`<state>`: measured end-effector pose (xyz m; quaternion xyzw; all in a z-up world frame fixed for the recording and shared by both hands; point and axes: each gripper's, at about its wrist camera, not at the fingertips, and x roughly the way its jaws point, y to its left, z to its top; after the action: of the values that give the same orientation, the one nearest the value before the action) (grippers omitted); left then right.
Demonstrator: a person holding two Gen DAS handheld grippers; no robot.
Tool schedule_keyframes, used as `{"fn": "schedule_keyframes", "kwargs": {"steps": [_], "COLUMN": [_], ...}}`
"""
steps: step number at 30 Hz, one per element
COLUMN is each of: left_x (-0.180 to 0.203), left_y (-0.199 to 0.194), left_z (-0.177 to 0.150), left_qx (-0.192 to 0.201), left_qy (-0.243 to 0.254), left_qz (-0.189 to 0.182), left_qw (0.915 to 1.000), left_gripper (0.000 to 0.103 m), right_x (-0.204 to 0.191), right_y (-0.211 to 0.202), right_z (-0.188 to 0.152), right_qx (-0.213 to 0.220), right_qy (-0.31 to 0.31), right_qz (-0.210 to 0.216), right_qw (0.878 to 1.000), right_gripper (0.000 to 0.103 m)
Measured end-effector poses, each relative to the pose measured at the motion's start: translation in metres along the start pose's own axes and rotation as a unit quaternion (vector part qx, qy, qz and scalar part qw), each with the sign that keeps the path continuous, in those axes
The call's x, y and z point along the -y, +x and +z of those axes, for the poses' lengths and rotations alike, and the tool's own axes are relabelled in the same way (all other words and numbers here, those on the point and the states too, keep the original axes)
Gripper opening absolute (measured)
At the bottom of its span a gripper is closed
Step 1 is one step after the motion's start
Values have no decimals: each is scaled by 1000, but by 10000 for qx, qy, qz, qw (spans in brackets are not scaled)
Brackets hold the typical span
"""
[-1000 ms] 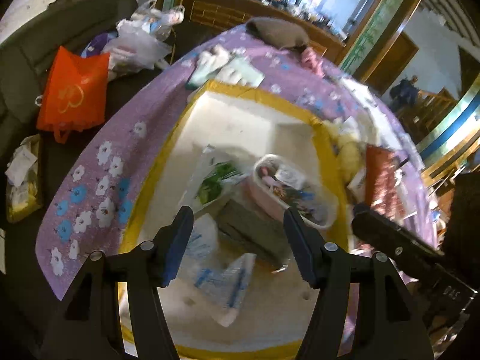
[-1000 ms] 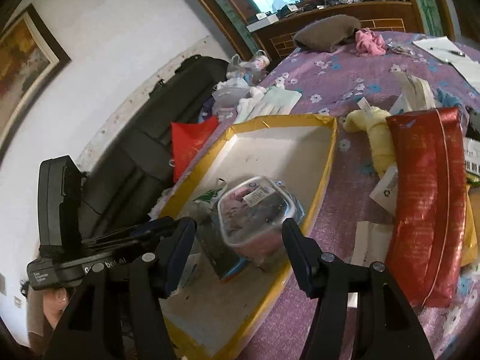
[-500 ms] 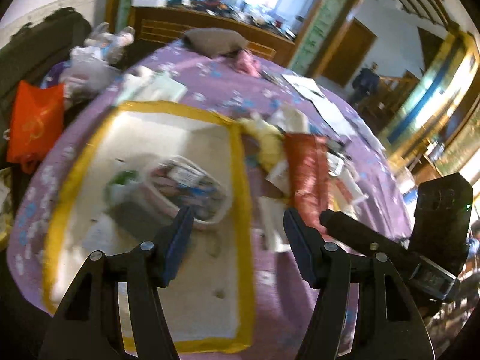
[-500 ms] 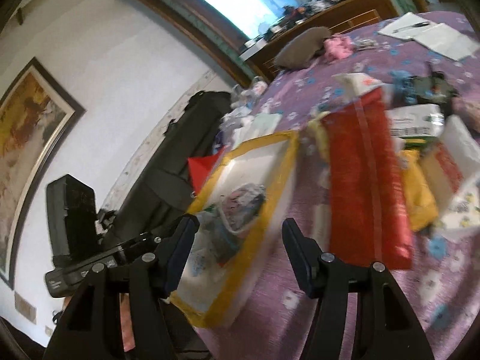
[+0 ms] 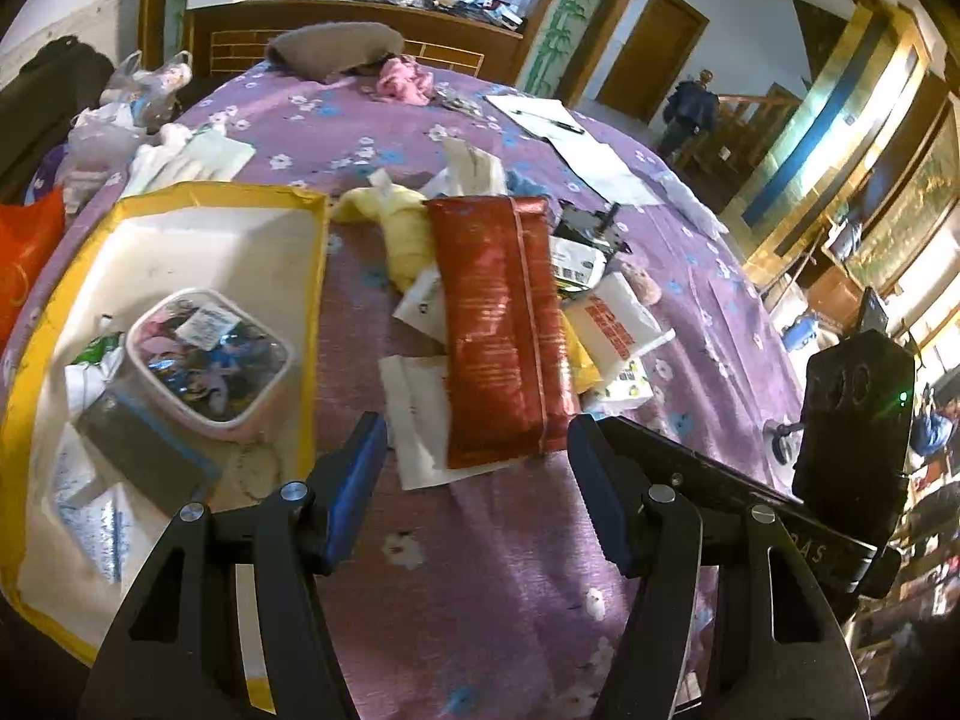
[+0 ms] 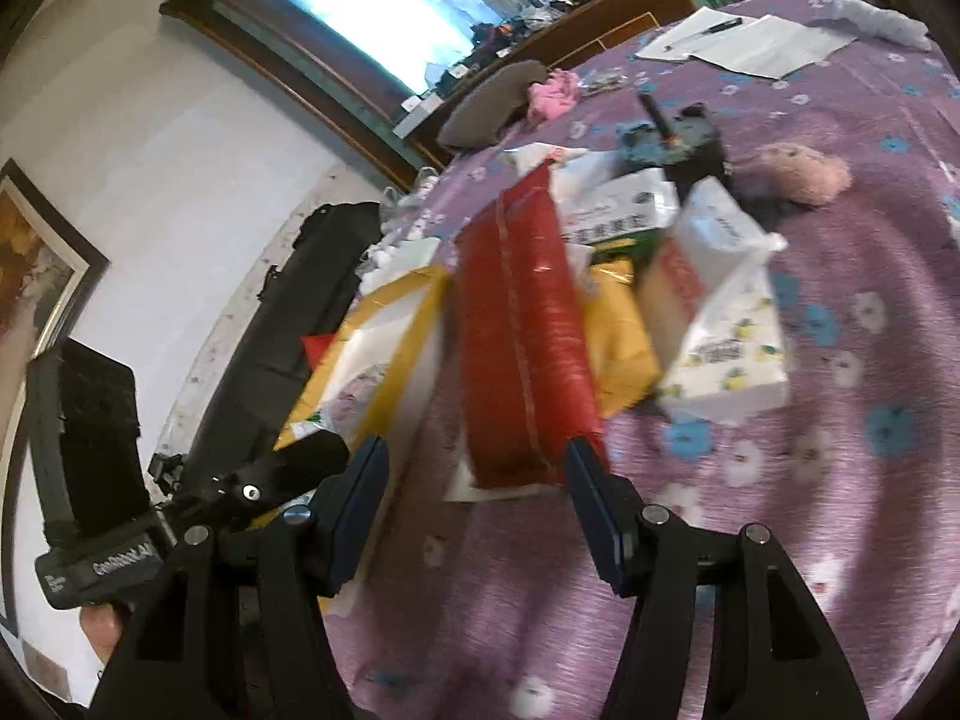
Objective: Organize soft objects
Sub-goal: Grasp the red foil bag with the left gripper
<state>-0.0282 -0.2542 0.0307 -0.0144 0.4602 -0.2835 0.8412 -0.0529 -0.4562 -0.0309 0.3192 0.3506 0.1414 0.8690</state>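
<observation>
- While both grippers hang over the purple flowered cloth [image 5: 480, 600], the left gripper [image 5: 471, 480] has its jaws apart with nothing between them, its tips just short of the near end of the red pack [image 5: 498, 330].
- Likewise the right gripper [image 6: 474, 501] stands with jaws apart and empty, the near end of the red pack [image 6: 522, 348] lying just ahead of its tips.
- That red pack lies lengthwise on the cloth, over white paper sheets [image 5: 414, 420] and a yellow packet [image 6: 621, 342].
- Beside it, away from the tray, lie a white tissue pack [image 6: 726, 360] with small printed lemons and a red-and-white packet [image 5: 612, 324]; a pale pink fluffy thing [image 6: 804, 174] sits a little farther off.
- A yellow cloth [image 5: 402, 228] lies bunched between the pack and the yellow-rimmed tray [image 5: 315, 276].
- Inside the tray sit a clear tub [image 5: 207, 354] of small colourful items, a grey pad [image 5: 144, 450] and plastic bags.
- At the far edge of the table lie a brown cushion [image 5: 330, 48] and a pink cloth [image 5: 402, 81].
</observation>
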Motion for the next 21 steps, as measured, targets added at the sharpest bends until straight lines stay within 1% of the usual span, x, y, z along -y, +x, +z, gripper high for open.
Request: {"fn": "schedule_keyframes", "kwargs": {"steps": [4, 6, 10, 14, 17, 21], "left_x": [8, 9, 11, 10, 8, 7], "left_y": [11, 15, 21, 22, 22, 25], "left_z": [-1, -2, -4, -7, -7, -6], "left_qx": [-128, -163, -272, -295, -304, -360], "left_qy": [77, 88, 95, 61, 21, -15], "left_qz": [-4, 40, 17, 24, 47, -24], "left_qw": [9999, 9998, 9996, 9995, 9995, 9993], "left_gripper": [63, 63, 63, 63, 63, 63], "right_x": [18, 24, 32, 35, 34, 34], "right_y": [-6, -8, -9, -12, -13, -14], "right_z": [-3, -4, -7, -8, -9, -9], "right_qx": [12, 0, -66, -93, -86, -87], "right_qy": [191, 242, 300, 313, 271, 289], "right_qz": [-208, -256, -380, -441, -411, -421], "right_qw": [9996, 9994, 9988, 9985, 9987, 9987], "right_gripper": [61, 61, 61, 61, 61, 61]}}
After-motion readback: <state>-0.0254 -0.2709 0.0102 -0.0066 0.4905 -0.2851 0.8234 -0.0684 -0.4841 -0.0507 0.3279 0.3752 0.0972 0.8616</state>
